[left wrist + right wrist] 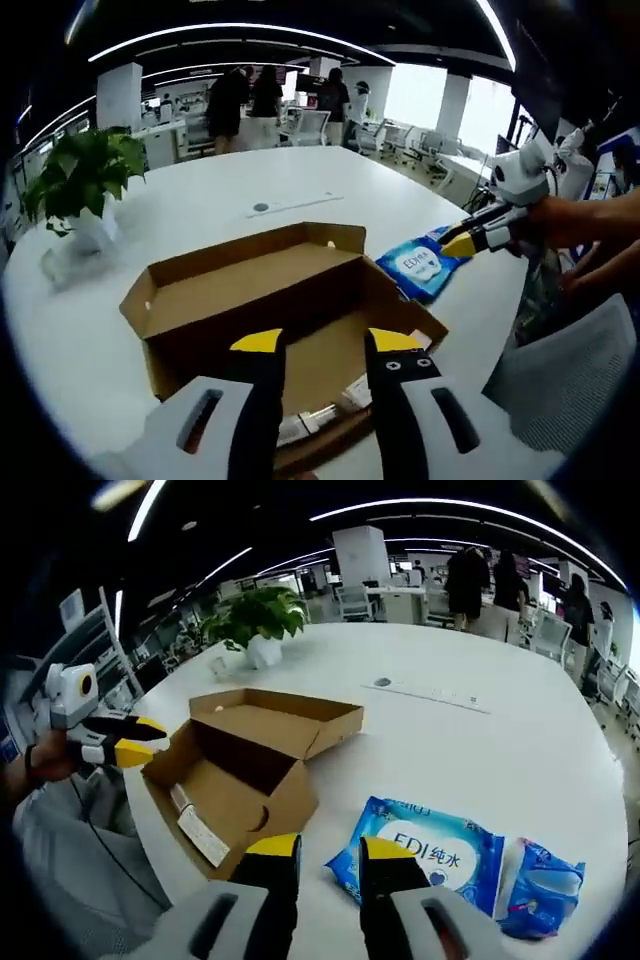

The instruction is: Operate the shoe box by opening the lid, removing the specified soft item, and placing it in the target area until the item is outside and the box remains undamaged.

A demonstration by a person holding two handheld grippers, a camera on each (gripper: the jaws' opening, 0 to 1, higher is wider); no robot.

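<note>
In the left gripper view, the left gripper sits nearest the camera with its yellow-tipped fingers spread apart and nothing between them; the tips hover at the near edge of the open shoe box. The box is plain brown cardboard, resting on the white round counter, with its lid folded back and standing open on the far side. Inside the box, white paper items lie on the floor near the front wall. Just beyond the box's right corner lies the blue wet-wipe pack, flat on the counter and outside the box. The right gripper enters from the right, its tips touching or just beside the far edge of the pack; a hand holds it.

In the right gripper view, the right gripper has its fingers slightly spread, empty, with the tips at the near left edge of the wet-wipe pack. The shoe box stands just left of the pack, lid open. The left gripper hovers at the box's left side.

Farther back, a potted plant stands on the counter, and people stand among desks beyond.
</note>
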